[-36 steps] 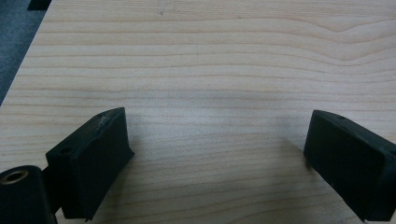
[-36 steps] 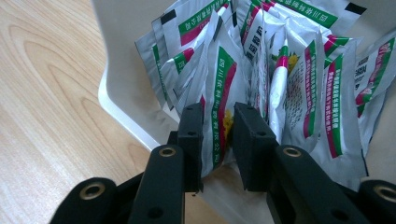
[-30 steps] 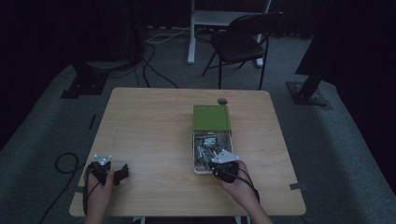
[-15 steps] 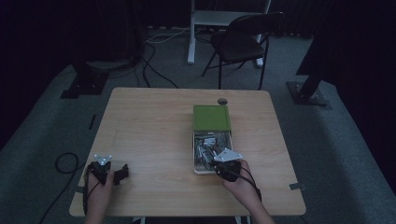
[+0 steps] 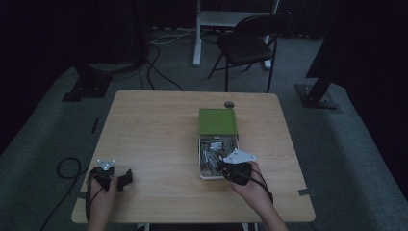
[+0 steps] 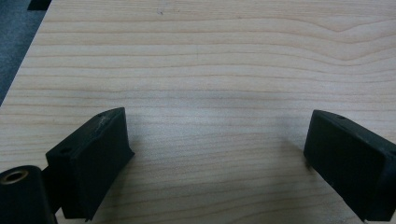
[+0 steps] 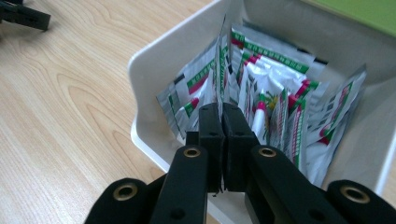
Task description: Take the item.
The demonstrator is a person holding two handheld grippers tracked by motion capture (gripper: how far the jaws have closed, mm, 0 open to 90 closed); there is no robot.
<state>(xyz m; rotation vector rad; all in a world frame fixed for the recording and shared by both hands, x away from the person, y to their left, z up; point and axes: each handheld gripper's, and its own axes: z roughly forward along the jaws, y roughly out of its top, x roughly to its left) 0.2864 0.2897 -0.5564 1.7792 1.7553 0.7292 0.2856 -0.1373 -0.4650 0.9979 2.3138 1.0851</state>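
Right tongs [image 7: 219,112] pinched flat on a thin, glossy foil packet [image 7: 219,70], upright among crinkled packets in the white, smooth-walled plastic box [image 7: 154,70] with its green lid behind. Left tongs [image 6: 215,154] spread wide above pale, wood-grained table [image 6: 210,56].

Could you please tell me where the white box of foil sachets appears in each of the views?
High view: white box right of table centre, its green lid behind it.
Left gripper view: bare tabletop between the open jaws.
Right gripper view: box upper right, sachets inside.
Shared landmark: the wood-grain tabletop.
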